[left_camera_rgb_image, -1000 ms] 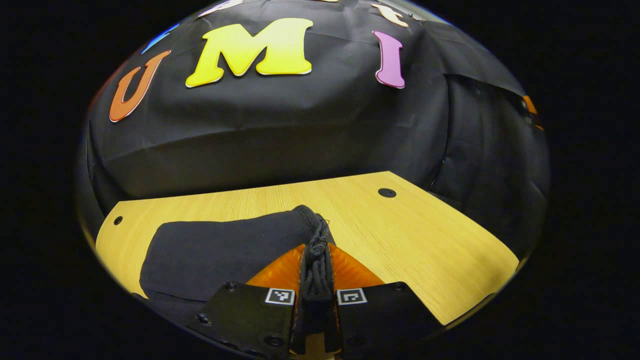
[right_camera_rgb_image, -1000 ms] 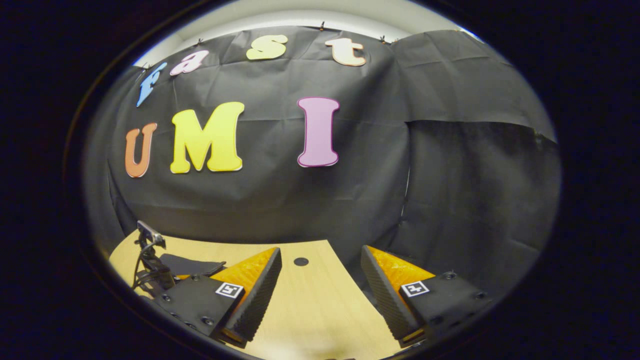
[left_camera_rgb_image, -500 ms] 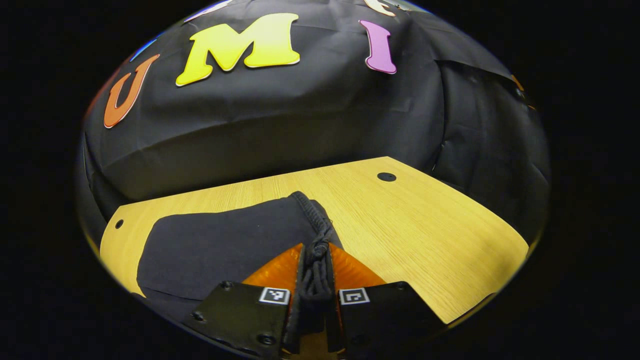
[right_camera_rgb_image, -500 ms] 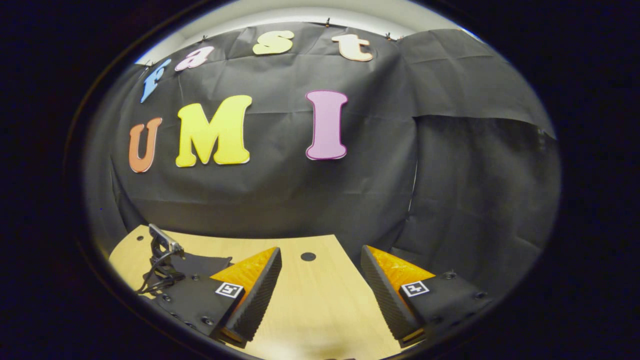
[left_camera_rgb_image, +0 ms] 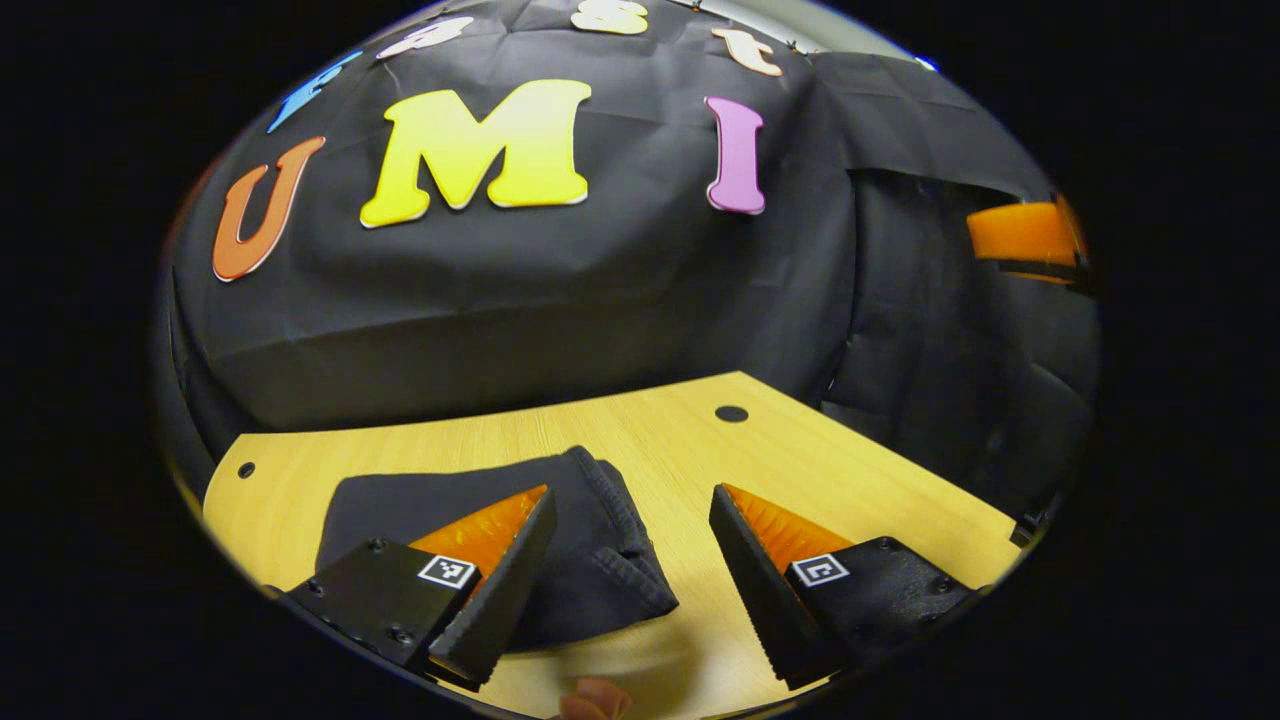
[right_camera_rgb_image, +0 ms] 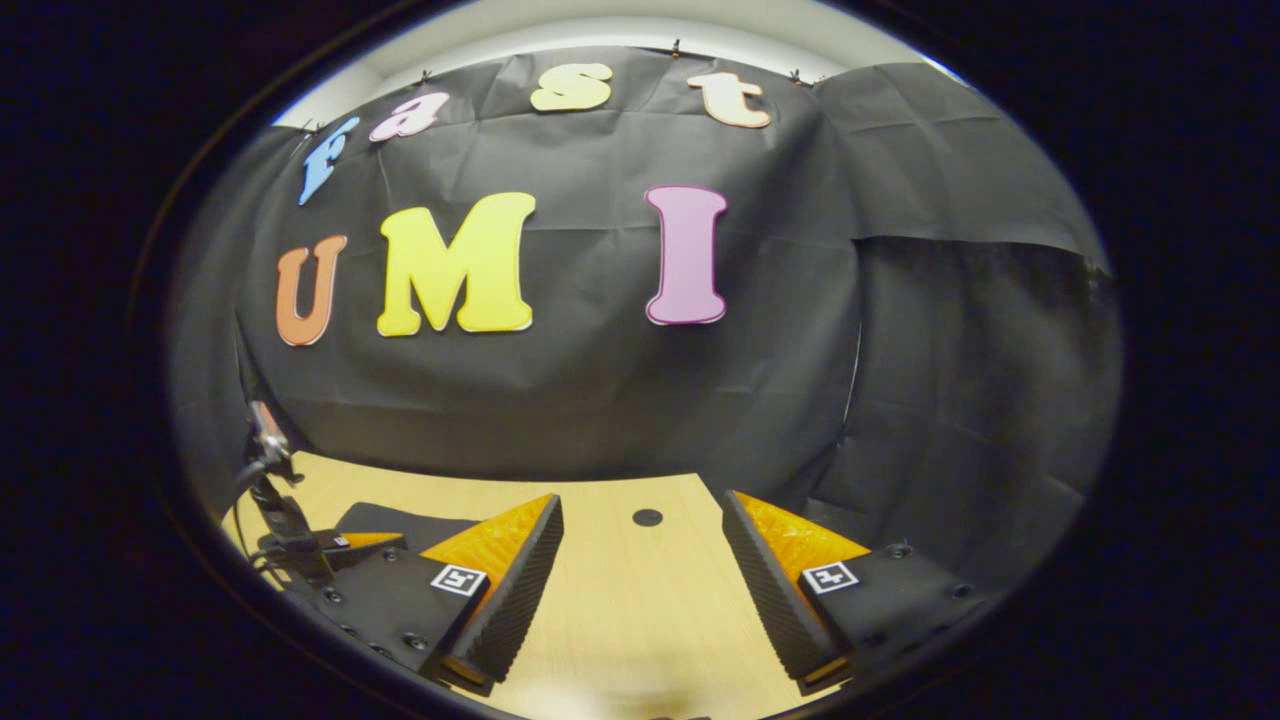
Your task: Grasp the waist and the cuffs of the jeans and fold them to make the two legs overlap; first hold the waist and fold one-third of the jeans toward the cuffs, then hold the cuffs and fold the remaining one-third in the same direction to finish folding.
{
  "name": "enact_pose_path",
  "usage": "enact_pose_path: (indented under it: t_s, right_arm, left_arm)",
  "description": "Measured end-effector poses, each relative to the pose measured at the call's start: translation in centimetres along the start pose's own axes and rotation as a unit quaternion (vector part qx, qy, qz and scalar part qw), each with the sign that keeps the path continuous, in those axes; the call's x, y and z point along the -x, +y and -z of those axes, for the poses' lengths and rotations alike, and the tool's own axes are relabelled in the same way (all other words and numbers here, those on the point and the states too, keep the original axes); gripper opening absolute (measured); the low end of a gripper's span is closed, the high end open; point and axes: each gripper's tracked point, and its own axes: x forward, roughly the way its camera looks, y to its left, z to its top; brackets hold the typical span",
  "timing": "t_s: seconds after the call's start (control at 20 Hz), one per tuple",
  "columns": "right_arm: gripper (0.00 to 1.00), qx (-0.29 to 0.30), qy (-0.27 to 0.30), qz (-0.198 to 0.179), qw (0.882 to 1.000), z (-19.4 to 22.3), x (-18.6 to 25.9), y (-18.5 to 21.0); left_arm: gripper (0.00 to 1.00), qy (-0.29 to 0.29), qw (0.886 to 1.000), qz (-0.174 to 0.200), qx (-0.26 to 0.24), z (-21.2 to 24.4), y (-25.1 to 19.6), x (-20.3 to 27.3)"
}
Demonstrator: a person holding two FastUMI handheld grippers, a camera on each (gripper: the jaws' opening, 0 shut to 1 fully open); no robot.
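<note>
The left gripper [left_camera_rgb_image: 625, 580] stands spread above the folded jeans [left_camera_rgb_image: 590, 545], low and left of centre on the surface [left_camera_rgb_image: 850, 480]; the right gripper [right_camera_rgb_image: 640, 590] is spread too, over bare wood. The folding looks finished, probably; next, both just lift clear.

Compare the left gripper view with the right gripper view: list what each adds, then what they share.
Left gripper view adds: the left gripper open over the folded jeans, their thick stitched edge seen close, a fingertip at the bottom, and one of the right gripper's fingers at far right.
Right gripper view adds: the right gripper open over bare wood, and the left gripper's camera mount.
Shared: wooden table, its hole, the jeans, black cloth wall.
</note>
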Motion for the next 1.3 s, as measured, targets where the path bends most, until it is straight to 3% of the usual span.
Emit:
enact_pose_path:
  t_s: [0.2,0.5,1.0,1.15,1.3]
  right_arm:
    - [1.00,-0.004,-0.007,-0.017,1.000,-0.6,-0.1,2.4]
    - [0.96,-0.006,-0.023,-0.059,0.998,-1.6,-0.2,7.8]
    - [0.98,-0.012,-0.054,-0.137,0.989,-4.4,0.1,17.3]
    - [0.96,-0.015,-0.062,-0.160,0.985,-5.4,0.1,20.1]
    - [0.95,-0.013,-0.067,-0.180,0.981,-5.8,0.4,22.3]
  left_arm:
    - [0.98,-0.045,0.999,-0.024,0.015,-4.6,3.5,2.7]
    - [0.98,-0.094,0.992,-0.082,0.019,-8.6,10.9,6.8]
    - [0.98,-0.157,0.973,-0.168,0.011,-14.7,21.0,15.5]
    - [0.98,-0.176,0.966,-0.189,-0.009,-16.2,22.3,18.0]
    - [0.99,-0.181,0.965,-0.191,0.003,-16.6,22.7,19.2]
